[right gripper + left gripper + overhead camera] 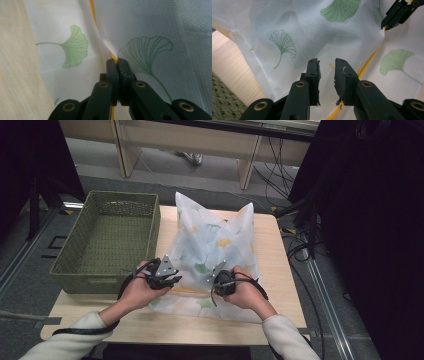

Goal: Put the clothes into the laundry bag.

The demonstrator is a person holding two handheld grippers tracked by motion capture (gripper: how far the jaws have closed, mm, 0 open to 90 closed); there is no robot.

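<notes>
Lying across the middle of the wooden counter (280,250) is a thin white cloth (212,245) printed with green and yellow fan-shaped leaves, its two far corners pushed up into soft peaks. A yellow trim line (368,63) runs along the cloth's edge near the person's side.

Both of the person's arms come in from the near edge, sleeves pale. The left hand-held gripper (167,275) sits at the cloth's near left edge; in its own view (327,67) the two black jaws stand apart with a clear gap, cloth lying just beyond them and nothing between them. Farther off in that view, at the upper right, the other gripper's jaws meet the yellow trim.

The right hand-held gripper (220,277) is at the near middle of the cloth. From its own camera (117,65) the jaws are pressed together, pinching a fold of the cloth right where the yellow trim (93,12) runs into them.

A green woven basket (75,265) stands on the counter's left side, just beside the cloth.
</notes>
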